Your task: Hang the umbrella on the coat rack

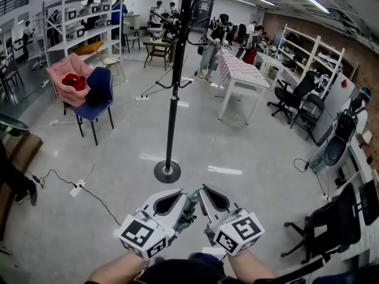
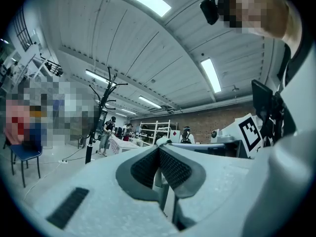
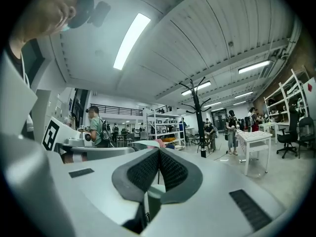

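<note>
The coat rack (image 1: 172,99) is standing mid-floor, well ahead of the person, its hooks looking bare. The left gripper (image 1: 188,199) and right gripper (image 1: 204,191) are hovering side by side, each with its 2 jaws pressed together on nothing. No view is showing the umbrella, so hanging is probably not yet starting; finding and gripping it comes next.
</note>
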The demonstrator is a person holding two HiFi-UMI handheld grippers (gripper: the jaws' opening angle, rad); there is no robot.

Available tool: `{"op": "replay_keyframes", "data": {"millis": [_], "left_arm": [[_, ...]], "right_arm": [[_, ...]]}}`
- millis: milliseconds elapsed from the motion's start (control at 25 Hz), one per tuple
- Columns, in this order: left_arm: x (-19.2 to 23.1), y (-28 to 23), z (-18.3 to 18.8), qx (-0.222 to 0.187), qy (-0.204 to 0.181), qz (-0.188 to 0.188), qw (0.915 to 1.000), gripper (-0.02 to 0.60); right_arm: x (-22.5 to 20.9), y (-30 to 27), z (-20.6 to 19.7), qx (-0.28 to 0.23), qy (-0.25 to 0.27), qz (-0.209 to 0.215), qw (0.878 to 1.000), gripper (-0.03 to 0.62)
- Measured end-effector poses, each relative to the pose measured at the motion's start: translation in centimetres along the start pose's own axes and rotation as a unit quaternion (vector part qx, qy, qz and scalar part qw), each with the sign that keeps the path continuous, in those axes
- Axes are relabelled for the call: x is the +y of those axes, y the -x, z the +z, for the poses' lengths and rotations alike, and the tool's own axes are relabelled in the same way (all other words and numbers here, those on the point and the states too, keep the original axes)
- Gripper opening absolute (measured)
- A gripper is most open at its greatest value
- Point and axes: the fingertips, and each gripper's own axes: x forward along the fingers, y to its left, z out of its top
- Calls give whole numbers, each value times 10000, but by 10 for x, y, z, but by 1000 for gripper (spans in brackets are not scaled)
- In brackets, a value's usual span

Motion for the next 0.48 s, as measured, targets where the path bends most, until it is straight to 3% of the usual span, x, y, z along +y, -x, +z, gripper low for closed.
{"op": "replay_keyframes", "data": {"millis": [480], "left_arm": [[40, -15, -4, 68, -26, 183, 9998, 9]], "right_arm": [[-12, -37, -8, 39, -2, 144, 9999, 9]]}}
